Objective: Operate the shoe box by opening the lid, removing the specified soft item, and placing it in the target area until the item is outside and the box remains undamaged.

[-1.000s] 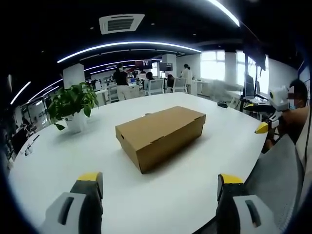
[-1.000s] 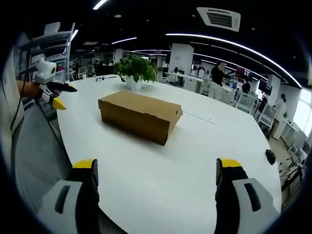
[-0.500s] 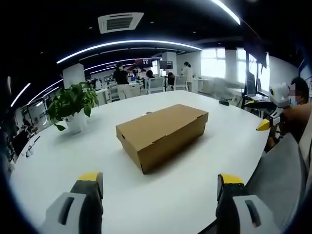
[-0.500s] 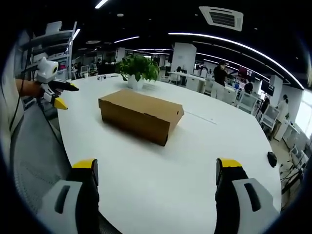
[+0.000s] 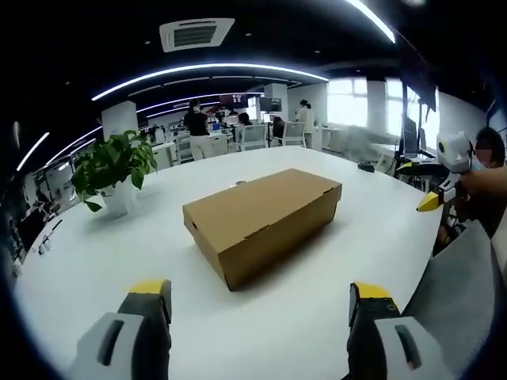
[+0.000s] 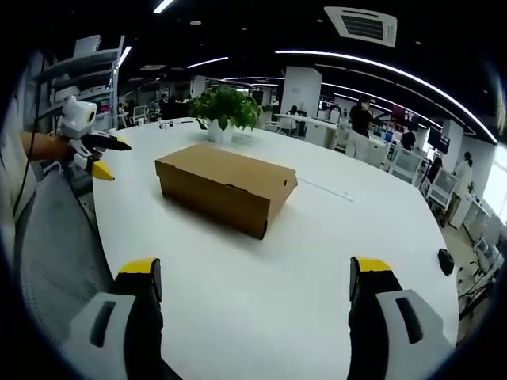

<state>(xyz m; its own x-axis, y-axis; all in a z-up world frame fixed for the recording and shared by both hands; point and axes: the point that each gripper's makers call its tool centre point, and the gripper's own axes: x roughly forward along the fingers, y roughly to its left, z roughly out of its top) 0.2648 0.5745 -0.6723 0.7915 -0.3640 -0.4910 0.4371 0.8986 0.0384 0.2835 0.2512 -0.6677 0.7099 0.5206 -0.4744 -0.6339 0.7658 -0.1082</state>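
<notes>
The cardboard box (image 5: 260, 218) has its lid shut, so what is inside is hidden, and its far sides and bottom cannot be seen in the left gripper view or the right gripper view. Both jaws of the left gripper (image 5: 257, 305) and of the right gripper (image 6: 255, 281) are cut off by the bottom edge, so just their yellow tips and grey tops show. The people (image 5: 196, 125) at the far desks are too small to make out, the small dark thing (image 6: 447, 261) on the tabletop (image 6: 333, 237) is too tiny to tell, and the plant's pot (image 6: 217, 132) is partly hidden behind the box.
</notes>
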